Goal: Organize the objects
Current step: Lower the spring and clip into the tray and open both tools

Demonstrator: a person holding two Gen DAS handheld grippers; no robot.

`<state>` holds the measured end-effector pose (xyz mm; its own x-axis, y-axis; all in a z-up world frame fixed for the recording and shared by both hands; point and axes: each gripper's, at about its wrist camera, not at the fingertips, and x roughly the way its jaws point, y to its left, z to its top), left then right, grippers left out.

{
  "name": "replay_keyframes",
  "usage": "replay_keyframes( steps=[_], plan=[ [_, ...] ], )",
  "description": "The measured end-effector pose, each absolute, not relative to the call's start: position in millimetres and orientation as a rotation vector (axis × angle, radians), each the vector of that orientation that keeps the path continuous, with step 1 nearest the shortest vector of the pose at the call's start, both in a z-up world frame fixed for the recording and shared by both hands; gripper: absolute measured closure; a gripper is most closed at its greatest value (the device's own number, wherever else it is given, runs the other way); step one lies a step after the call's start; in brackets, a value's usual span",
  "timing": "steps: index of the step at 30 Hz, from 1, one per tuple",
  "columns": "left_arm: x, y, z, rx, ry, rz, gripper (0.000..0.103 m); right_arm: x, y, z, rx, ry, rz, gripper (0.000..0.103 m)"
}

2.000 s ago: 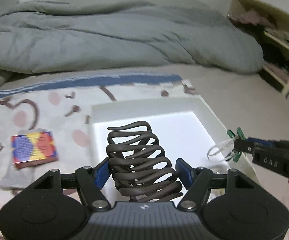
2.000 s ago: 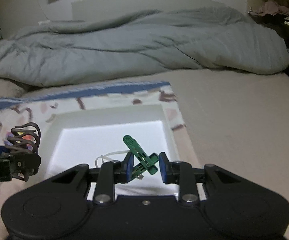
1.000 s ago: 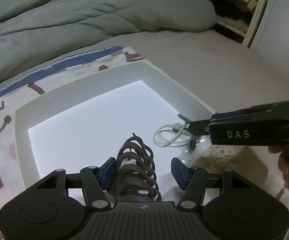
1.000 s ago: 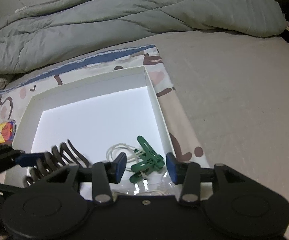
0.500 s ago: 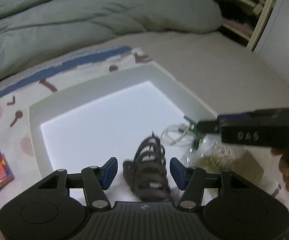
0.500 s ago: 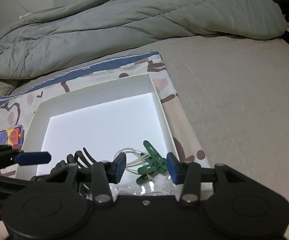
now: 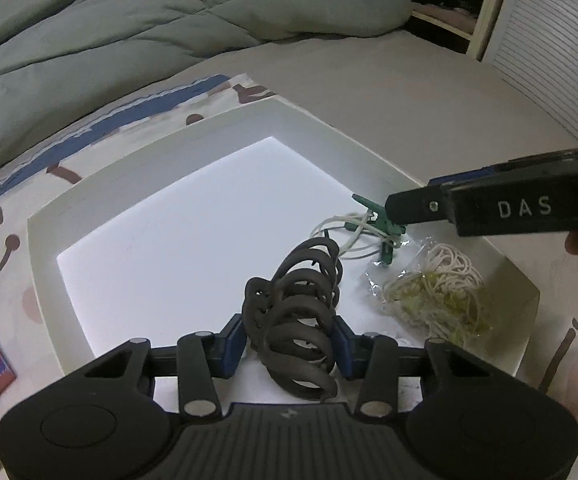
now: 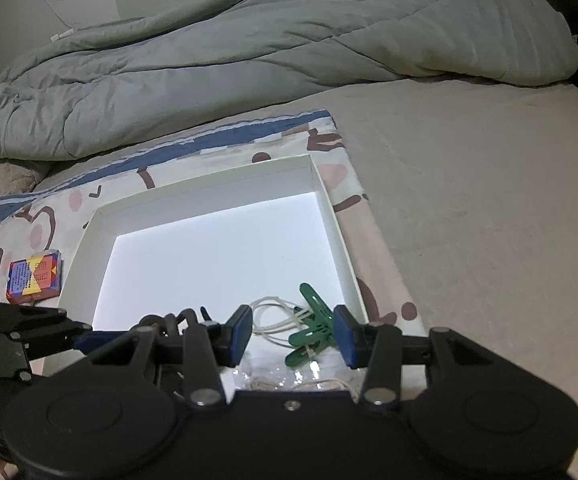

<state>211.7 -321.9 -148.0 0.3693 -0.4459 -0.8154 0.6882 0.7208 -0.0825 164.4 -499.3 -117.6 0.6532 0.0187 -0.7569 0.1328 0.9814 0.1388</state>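
A shallow white box [image 7: 45,240] lies on a patterned cloth on the bed; it also shows in the right wrist view [image 8: 205,190]. My left gripper [image 7: 289,338] stands open around a dark brown claw hair clip [image 7: 295,312] that rests on the box floor. My right gripper [image 8: 293,334] is open over the green clothes pegs with white string [image 8: 311,330], which lie in the box's right corner [image 7: 381,222]. A clear bag of white cord [image 7: 433,296] lies beside them.
A colourful card pack [image 8: 35,278] lies on the cloth left of the box. A grey duvet [image 8: 249,52] is heaped behind. The bare mattress [image 8: 489,200] stretches to the right. Shelves and a slatted door [image 7: 549,40] stand at the far right.
Both grippers came down into the box. The left opened around the hair clip, which now rests on the box floor. The right opened and released the green pegs.
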Motion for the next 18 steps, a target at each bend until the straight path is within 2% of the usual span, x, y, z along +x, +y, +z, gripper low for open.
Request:
replay_keyframes(
  steps=[4,6,8,18],
  plan=[
    [218,-321,-149,0.267,0.955,-0.726,0.055,165,-499,-118,0.186,0.860,-0.063,0.058],
    [218,-319,-146,0.256,0.957,-0.714,0.045,165,-499,-117,0.188,0.859,-0.064,0.058],
    [217,-317,-142,0.244,0.953,-0.715,0.042,164,-499,-116,0.194,0.859,-0.072,0.055],
    [204,-294,-102,0.127,0.952,-0.673,0.042,147,-496,-97,0.212,0.833,-0.104,0.042]
  ],
)
